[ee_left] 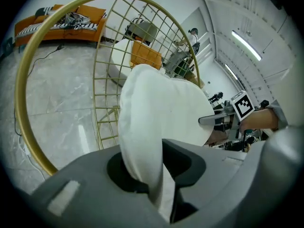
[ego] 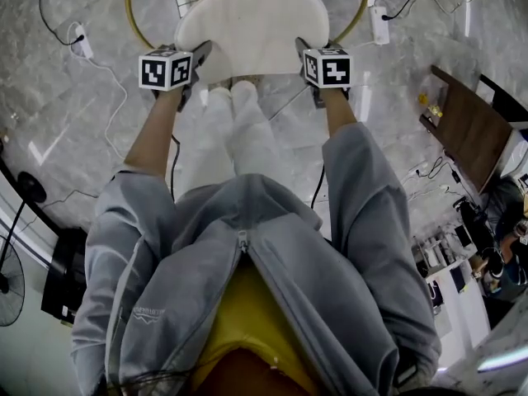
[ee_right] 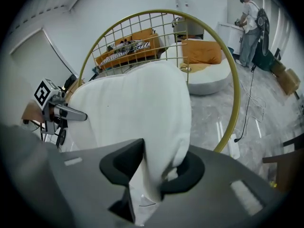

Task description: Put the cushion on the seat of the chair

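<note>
A white cushion [ego: 252, 23] hangs between my two grippers, over the round gold wire chair [ego: 132, 16]. My left gripper [ego: 198, 58] is shut on the cushion's left edge and my right gripper [ego: 304, 53] on its right edge. In the left gripper view the cushion [ee_left: 161, 108] runs down into the left gripper [ee_left: 152, 177], its fabric pinched, with the chair's gold ring [ee_left: 28, 80] behind. The right gripper view shows the cushion [ee_right: 133, 108] squeezed in the right gripper [ee_right: 151, 177] in front of the gold hoop [ee_right: 232, 80]. The chair's seat is hidden under the cushion.
Power strips [ego: 81, 41] [ego: 379, 23] and cables lie on the marble floor beside the chair. A wooden table [ego: 466, 126] stands at the right and a fan [ego: 12, 283] at the left. An orange sofa [ee_left: 61, 20] and a person [ee_right: 249, 27] are far behind.
</note>
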`<action>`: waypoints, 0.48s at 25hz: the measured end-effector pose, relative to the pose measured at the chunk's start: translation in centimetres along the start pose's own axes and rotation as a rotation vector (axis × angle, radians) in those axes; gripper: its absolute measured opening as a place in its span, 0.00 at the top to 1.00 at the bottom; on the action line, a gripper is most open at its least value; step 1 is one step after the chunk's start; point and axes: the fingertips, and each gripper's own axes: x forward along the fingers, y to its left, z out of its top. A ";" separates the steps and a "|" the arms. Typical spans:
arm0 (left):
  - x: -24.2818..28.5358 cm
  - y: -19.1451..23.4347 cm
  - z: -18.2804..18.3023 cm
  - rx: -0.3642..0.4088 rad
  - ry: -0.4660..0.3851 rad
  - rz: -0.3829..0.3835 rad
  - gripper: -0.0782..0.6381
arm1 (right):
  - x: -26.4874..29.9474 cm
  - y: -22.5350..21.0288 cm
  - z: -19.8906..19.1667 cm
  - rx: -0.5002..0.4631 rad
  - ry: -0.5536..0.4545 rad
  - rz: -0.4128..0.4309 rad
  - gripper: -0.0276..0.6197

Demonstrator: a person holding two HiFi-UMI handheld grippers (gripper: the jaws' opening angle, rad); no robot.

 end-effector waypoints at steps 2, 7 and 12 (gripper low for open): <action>0.8 0.6 0.0 0.019 0.015 0.020 0.75 | 0.6 -0.7 -0.3 0.024 0.014 -0.022 0.75; 1.3 2.1 1.1 0.129 0.046 0.122 0.70 | 2.0 -1.6 -0.9 0.049 0.029 -0.070 0.72; 2.2 3.4 1.3 0.193 0.055 0.192 0.65 | 3.0 -2.4 -1.0 0.039 0.051 -0.126 0.69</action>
